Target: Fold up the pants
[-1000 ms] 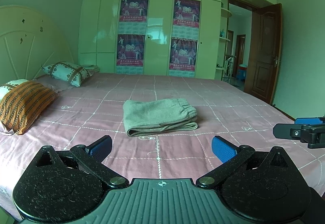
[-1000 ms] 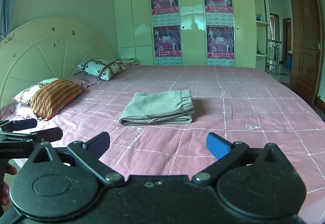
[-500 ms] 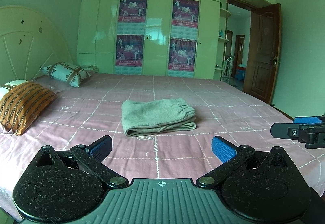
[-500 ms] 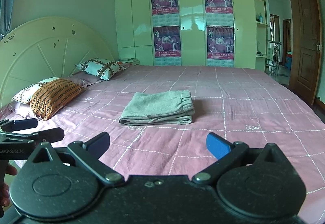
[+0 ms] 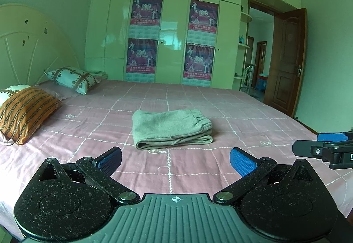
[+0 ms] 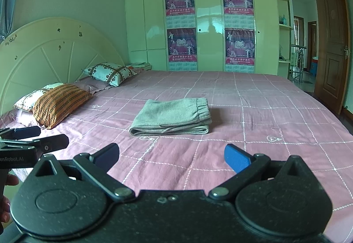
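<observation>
A wide bed (image 5: 231,115) covered in a pink sheet (image 6: 264,110) crossed by a white stitched grid, with small light-bulb motifs at some crossings, fills the room from its cream arched headboard (image 6: 55,55) toward the wardrobe wall. Folded grey pants (image 5: 171,127) lie flat near the middle of the sheet, elastic waistband to the right, folded edge to the left, layers showing along the near side. At the head end, an orange striped pillow (image 5: 26,110) leans on a white patterned one (image 6: 33,97). Farther back a white pillow with brown bands (image 6: 110,72) rests on a pink pillow (image 6: 94,85), well apart from the pants.
</observation>
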Demonstrator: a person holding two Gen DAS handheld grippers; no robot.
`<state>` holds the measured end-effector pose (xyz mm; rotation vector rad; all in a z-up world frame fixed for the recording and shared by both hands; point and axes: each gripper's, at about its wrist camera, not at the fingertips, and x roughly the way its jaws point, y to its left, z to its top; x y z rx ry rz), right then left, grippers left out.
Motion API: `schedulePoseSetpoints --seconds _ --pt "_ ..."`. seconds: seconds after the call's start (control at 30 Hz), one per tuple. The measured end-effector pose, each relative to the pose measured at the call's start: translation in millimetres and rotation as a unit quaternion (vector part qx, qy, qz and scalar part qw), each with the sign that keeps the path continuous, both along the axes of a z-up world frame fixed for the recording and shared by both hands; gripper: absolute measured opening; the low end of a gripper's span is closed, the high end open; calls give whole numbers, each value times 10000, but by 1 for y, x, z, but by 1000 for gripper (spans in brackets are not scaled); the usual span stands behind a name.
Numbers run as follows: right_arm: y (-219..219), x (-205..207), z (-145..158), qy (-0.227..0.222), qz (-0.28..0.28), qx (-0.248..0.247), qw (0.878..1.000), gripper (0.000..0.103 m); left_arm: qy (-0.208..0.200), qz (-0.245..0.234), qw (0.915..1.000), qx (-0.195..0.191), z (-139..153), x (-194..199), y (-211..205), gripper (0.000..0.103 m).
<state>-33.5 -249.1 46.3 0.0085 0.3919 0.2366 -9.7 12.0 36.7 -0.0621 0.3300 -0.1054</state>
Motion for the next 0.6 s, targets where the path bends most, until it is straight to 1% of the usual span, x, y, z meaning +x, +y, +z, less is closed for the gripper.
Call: schedulePoseSetpoints --seconds 0.17,0.23,0.4,0.6 --pt "-1 0 0 -1 -1 2 10000 97 -39 9 10000 33 1 -3 0 103" --pt "-1 0 -1 -3 -3 2 10000 97 -67 -16 10000 -16 2 -4 0 103" --pt "-2 1 0 -5 1 -7 10000 97 -139 166 9998 -23 2 -6 1 103" --pt "-6 1 -1 -60 -70 -4 10000 97 -176 214 9996 -83 2 -6 2 103"
